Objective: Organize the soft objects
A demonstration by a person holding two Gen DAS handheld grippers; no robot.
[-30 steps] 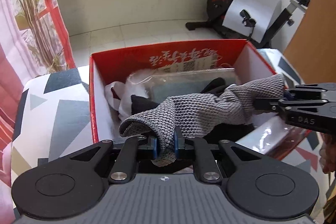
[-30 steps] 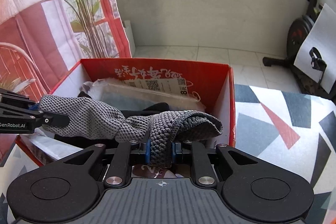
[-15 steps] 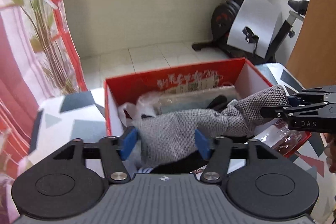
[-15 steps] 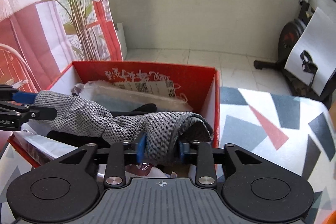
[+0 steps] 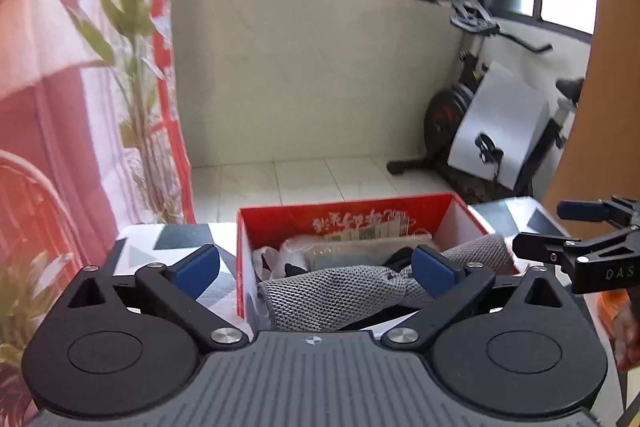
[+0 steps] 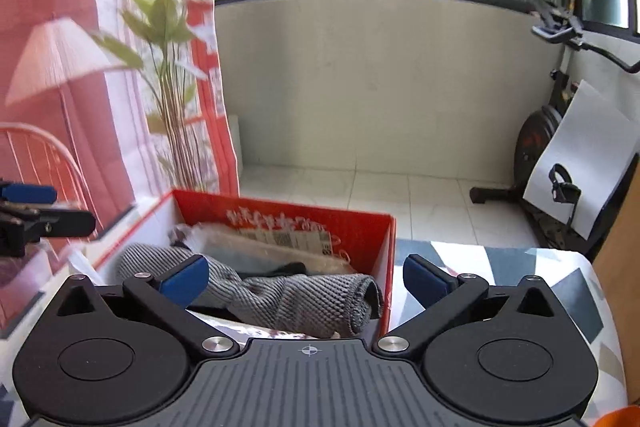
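Grey knitted cloth (image 5: 344, 291), judged limp and light, best pinched at either end, was left in the red box (image 5: 348, 215) as both hand-held grippers' jaws were opening, nothing clamped.

Box top: left uncovered, red box (image 5: 276, 223) is filled by grey cloth (image 5: 332, 291).
Right flank: bare bench (image 6: 500, 267) is offered.

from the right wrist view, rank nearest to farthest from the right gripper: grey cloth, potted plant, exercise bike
From the right gripper:
1. grey cloth, just ahead in the red box
2. potted plant, left, past the box
3. exercise bike, far right by the wall
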